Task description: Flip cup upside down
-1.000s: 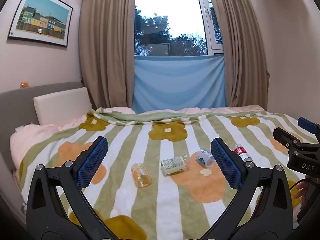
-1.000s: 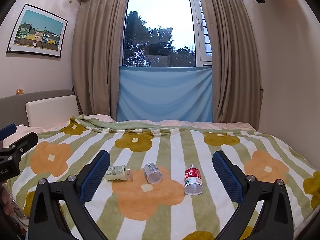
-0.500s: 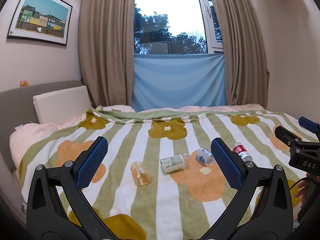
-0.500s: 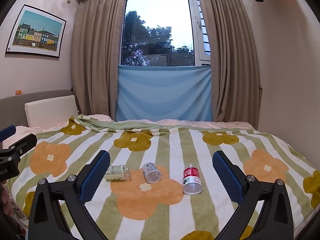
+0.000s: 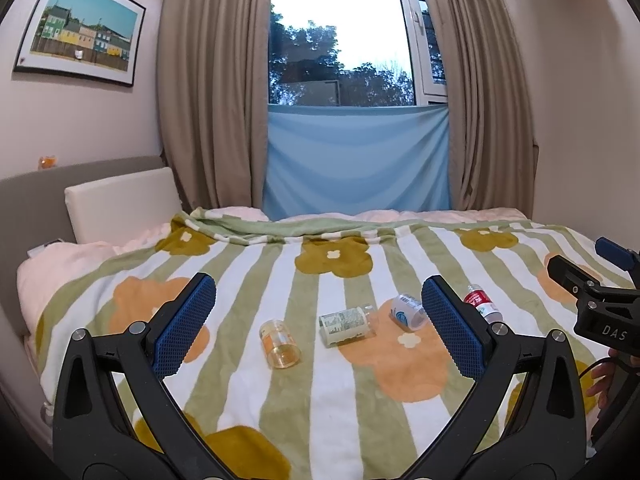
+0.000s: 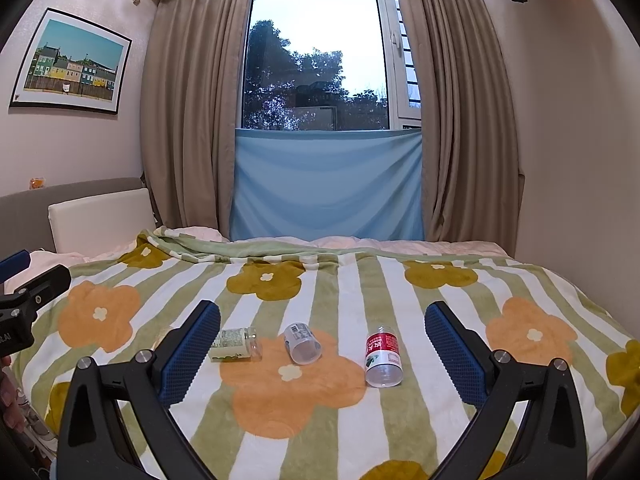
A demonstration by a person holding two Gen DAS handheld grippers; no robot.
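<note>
Several small containers lie on their sides in a row on the flowered blanket [image 5: 280, 392]. From the left: a clear yellow-tinted cup [image 5: 279, 343], a jar with a green-white label [image 5: 347, 321] [image 6: 236, 345], a white-labelled cup [image 5: 407, 311] [image 6: 302, 343], and a red-labelled bottle [image 5: 481, 303] [image 6: 383, 356]. My left gripper [image 5: 318, 322] is open and empty, held above the near blanket. My right gripper [image 6: 322, 350] is open and empty, also short of the row. The yellow cup is hidden behind my left finger in the right wrist view.
The bed fills the view, with a white pillow [image 5: 120, 204] and grey headboard [image 5: 32, 188] at the left. Curtains and a window with a blue cloth [image 5: 356, 164] stand behind it. A wall [image 6: 580, 160] runs along the bed's right side.
Both cameras have tilted up slightly, so the row of containers sits a little lower and farther in view. Both grippers stay open. The objects have not moved.
</note>
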